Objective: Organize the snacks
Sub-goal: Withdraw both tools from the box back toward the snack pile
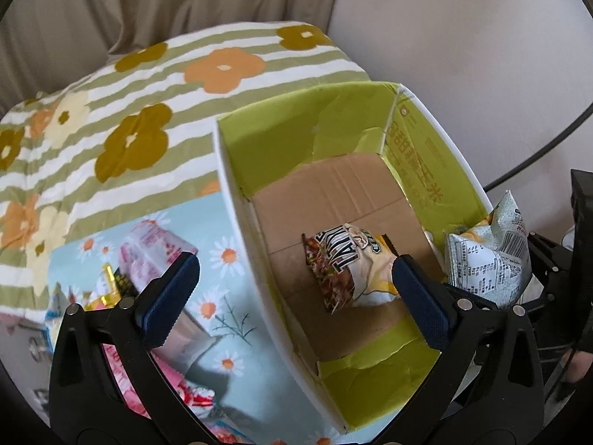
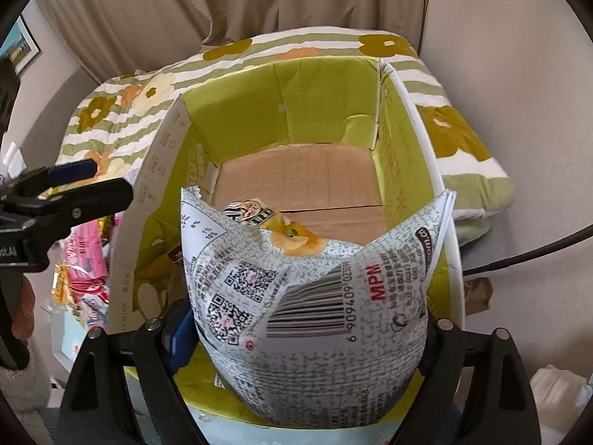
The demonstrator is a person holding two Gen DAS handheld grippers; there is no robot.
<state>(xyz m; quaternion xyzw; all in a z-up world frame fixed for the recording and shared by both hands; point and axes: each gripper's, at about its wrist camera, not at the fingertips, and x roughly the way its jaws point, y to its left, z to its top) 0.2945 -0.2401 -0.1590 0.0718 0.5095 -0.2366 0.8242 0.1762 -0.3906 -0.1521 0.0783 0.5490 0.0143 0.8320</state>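
Note:
An open cardboard box (image 1: 237, 200) with green inner walls stands on a bed; it also shows in the right wrist view (image 2: 415, 170). One snack bag (image 1: 348, 263) with a yellow and white wrapper lies on the box floor, partly seen in the right wrist view (image 2: 252, 211). My left gripper (image 1: 292, 296) is open and empty over the box's left wall. My right gripper (image 2: 307, 337) is shut on a grey-white chip bag (image 2: 311, 296) above the box's near end; the bag also shows in the left wrist view (image 1: 489, 256).
Several pink snack packs (image 1: 155, 252) lie on a light blue daisy-print surface (image 1: 222, 296) left of the box, also in the right wrist view (image 2: 85, 267). A striped flower quilt (image 1: 148, 104) covers the bed behind. A black cable (image 2: 526, 256) runs at right.

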